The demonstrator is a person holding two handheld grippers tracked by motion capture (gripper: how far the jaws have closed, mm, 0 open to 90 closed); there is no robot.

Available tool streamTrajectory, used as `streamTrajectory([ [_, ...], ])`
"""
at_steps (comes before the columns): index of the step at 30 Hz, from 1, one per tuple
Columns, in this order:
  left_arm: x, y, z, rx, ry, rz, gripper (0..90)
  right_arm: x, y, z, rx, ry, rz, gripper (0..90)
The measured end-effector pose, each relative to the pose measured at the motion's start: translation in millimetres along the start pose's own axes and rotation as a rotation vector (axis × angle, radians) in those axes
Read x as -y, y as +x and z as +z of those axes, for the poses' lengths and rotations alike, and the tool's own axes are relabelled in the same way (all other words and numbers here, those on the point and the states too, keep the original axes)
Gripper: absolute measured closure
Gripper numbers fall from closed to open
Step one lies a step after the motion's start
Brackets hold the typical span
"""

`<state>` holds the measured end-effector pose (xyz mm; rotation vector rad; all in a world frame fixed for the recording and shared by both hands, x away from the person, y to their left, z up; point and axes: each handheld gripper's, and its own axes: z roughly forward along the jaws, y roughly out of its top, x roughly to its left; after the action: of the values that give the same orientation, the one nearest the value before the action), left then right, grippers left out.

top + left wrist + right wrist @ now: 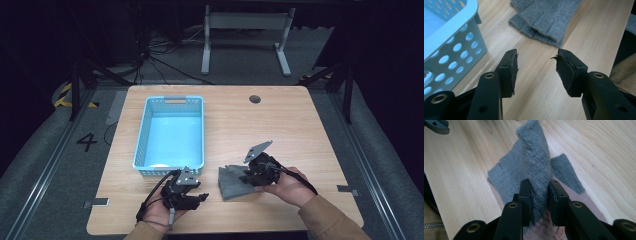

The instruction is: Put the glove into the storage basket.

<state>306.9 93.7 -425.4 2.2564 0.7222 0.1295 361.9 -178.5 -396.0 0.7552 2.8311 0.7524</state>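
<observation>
The grey cloth (529, 170) lies on the surface (300, 130), one fold raised and pinched between the right gripper's (541, 195) fingers. Left gripper (536, 66) fingers stand spread, empty, beside the blue basket (145, 125).
</observation>
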Motion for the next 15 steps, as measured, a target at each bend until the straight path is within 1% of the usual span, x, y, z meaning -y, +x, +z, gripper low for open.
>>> streamTrajectory([
  [9,0.1,-0.1,0.3,0.0,0.0,0.0,52.2,-0.4,-0.1,-1.0,0.006,0.006,-0.004,74.5],
  [12,-0.1,-0.1,-0.2,-0.001,0.001,0.001,52.2,0.6,-1.3,2.3,0.009,0.007,-0.004,73.7],
  [15,0.2,0.5,0.0,0.0,-0.001,-0.001,52.2,1.3,-0.2,5.0,0.007,0.004,-0.017,71.2],
])
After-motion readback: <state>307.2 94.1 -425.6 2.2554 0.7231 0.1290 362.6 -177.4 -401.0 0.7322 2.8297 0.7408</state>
